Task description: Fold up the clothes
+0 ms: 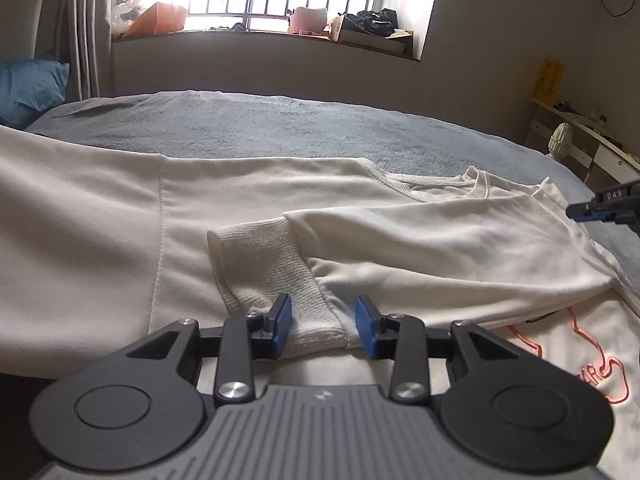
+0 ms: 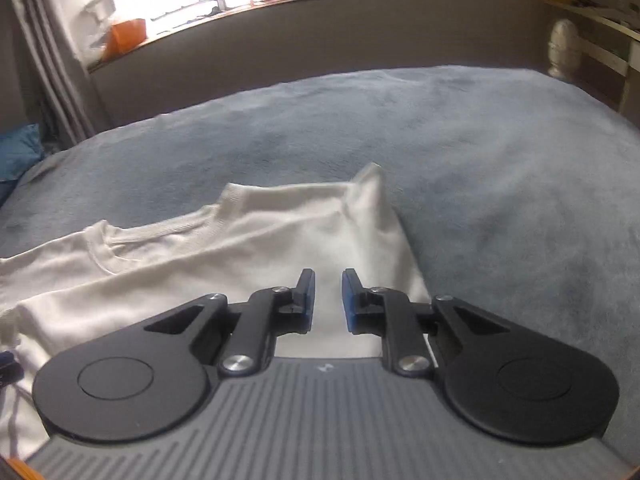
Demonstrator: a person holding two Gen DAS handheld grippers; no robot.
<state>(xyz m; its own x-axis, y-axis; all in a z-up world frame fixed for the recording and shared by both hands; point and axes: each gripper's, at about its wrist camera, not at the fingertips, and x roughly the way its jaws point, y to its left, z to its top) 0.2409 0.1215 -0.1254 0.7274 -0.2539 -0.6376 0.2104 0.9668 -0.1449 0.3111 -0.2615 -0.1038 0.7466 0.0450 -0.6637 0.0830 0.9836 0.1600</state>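
Note:
A white sweatshirt [image 1: 440, 248] lies flat on the grey-blue blanket [image 1: 240, 128], with an orange print [image 1: 580, 360] showing at the lower right. One sleeve is folded across the body, and its ribbed cuff [image 1: 264, 272] points toward me. My left gripper [image 1: 324, 320] is open; its blue pads [image 1: 282, 324] straddle the near end of that cuff. At the right edge of the left wrist view, my right gripper's tip [image 1: 600, 204] hovers by the shirt's far side. In the right wrist view the right gripper [image 2: 328, 296] hangs over the sweatshirt [image 2: 240, 248] near its shoulder corner [image 2: 372, 172]. Its jaws stand narrowly apart with nothing between them.
The blanket [image 2: 500, 180] spreads bare to the right of the shirt. A blue pillow [image 1: 28, 88] lies at the far left by a curtain [image 1: 80, 40]. Behind the bed is a cluttered window sill [image 1: 260, 28]. A white bedpost [image 2: 564, 48] and shelf [image 1: 592, 128] stand at the right.

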